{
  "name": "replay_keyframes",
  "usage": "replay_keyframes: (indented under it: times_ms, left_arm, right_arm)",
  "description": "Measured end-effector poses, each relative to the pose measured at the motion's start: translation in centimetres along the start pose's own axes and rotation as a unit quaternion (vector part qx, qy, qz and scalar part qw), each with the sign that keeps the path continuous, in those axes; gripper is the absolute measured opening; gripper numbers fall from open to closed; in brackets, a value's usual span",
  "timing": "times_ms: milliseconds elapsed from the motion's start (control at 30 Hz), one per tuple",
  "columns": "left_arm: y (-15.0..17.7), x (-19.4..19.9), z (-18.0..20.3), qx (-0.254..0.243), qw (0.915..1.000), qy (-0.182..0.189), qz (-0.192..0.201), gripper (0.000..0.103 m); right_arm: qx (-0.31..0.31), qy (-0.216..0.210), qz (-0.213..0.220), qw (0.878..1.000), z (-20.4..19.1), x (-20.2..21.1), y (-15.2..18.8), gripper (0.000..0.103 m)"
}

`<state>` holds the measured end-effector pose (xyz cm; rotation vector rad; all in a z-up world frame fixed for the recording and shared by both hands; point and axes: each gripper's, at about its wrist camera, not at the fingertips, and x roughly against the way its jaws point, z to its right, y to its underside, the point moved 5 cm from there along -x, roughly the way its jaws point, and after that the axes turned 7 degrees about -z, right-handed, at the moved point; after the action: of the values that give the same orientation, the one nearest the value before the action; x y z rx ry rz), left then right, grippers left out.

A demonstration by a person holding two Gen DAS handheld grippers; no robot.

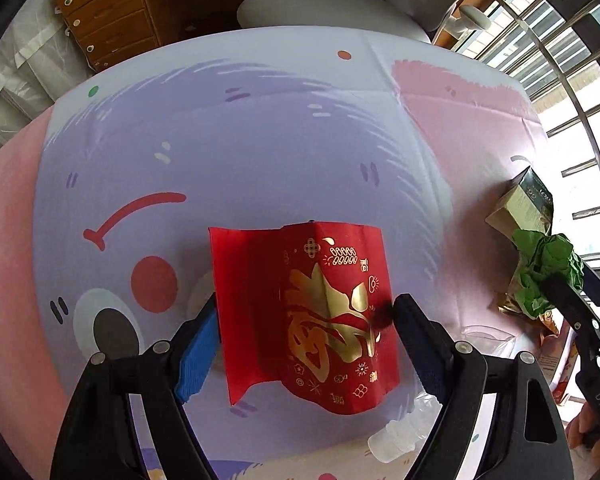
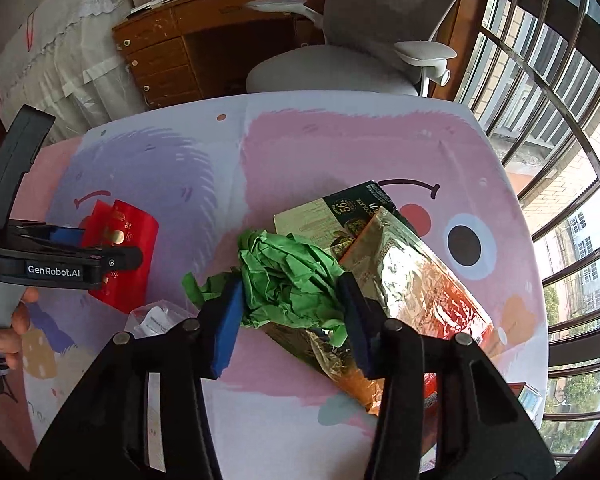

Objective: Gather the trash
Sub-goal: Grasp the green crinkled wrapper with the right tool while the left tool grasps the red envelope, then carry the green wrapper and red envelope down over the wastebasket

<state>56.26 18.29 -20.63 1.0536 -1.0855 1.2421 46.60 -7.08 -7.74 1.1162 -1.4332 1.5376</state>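
- The desk, under a printed cloth, carries all the trash ahead of both sets of jaws.
- The foil bag lies just beyond the right jaws and off to their right. I judge it light, crinkly and slippery, best pinched at a flattened edge.
- The green box lies farther out than the foil bag, partly under it. It looks stiff and light; its far end is covered, so I cannot tell whether it is open or crushed.
- The red envelope stands bent between the left gripper jaws, which are wide. The blue pad is at its left edge, but I cannot tell whether the other pad touches. Thin card, it should buckle when squeezed.
- The green paper wad sits between the right gripper jaws, which stand wide around it; real pressure is not clear. Soft and springy, it wants a grip across the middle.
- A clear wrapper lies near the right jaws' left side, hard to make out.
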Motion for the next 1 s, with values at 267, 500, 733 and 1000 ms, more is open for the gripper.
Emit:
replay_keyframes:
  times_ms: [267,500,733,1000]
  left_arm:
    - [0.6,-0.2,3.0,-0.008,0.9998,0.016,0.006,0.024]
    - [3.0,3.4,4.1,-0.013,0.9986,0.029,0.042,0.018]
    - [10.4,10.4,5.7,-0.02,0.9945,0.033,0.097,0.018]
    - [24.3,16.9,10.4,-0.026,0.9883,0.021,0.149,0.018]
  right_arm:
    - [-0.002,-0.028,0.014,1.0,-1.0,2.4,1.8,0.042]
    - [-0.015,-0.07,0.044,0.996,-1.3,7.3,3.8,0.042]
    - [-0.017,-0.119,0.056,0.991,-1.3,13.3,9.9,0.042]
    - [-0.009,-0.165,0.04,0.985,-0.3,19.2,21.1,0.042]
